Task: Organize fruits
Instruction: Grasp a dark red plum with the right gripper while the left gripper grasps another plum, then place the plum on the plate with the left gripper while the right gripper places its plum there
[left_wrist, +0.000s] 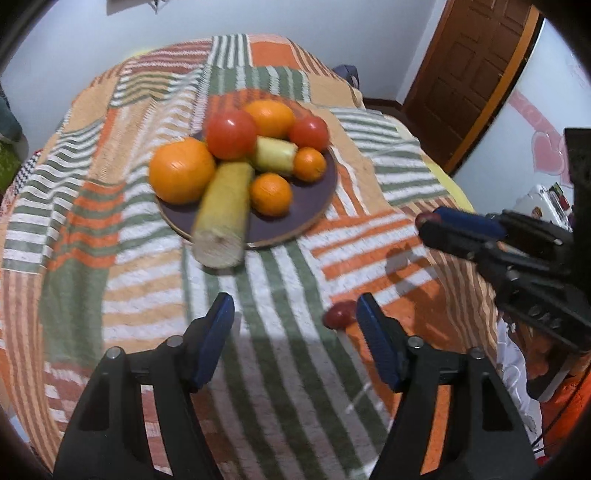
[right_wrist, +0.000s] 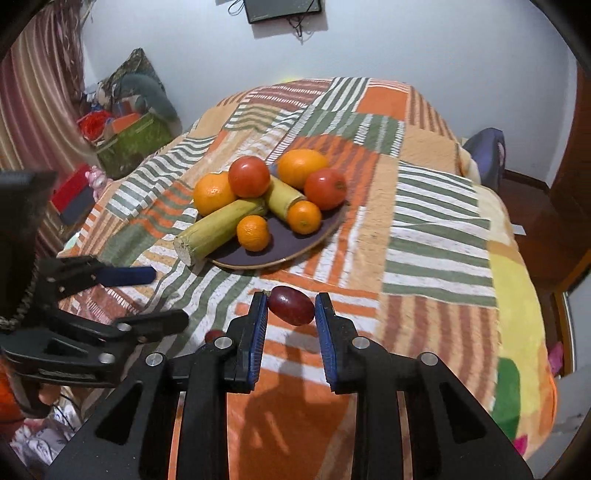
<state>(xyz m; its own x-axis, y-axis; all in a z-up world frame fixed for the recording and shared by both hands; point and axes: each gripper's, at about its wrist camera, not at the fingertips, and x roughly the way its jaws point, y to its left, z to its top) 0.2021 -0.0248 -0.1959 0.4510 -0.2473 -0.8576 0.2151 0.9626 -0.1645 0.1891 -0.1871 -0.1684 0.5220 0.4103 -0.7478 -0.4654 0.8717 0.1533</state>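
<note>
- Right gripper: a dark red grape is pinched between the blue pads, centre of the right wrist view. It appears to be held clear of the blanket, though contact cannot be ruled out.
- Left gripper: jaws spread wide, nothing between them, hovering above the striped blanket at bottom centre of the left view.
- Plate: dark, seen in the middle of both views, loaded with oranges, two tomatoes and two yellow-green cane pieces. The longer piece overhangs the plate's near rim.
- Second small red fruit: lying on the blanket just beside the left gripper's right finger, lower centre of the left view. Likely another grape; too blurred to confirm.
- Judgement: the grape is gripped at its middle so it can be carried to the plate with the rest.
- Judgement: the left jaws are probably kept wide for the loose fruit.
- Risk: a grape crushes or slips easily.
</note>
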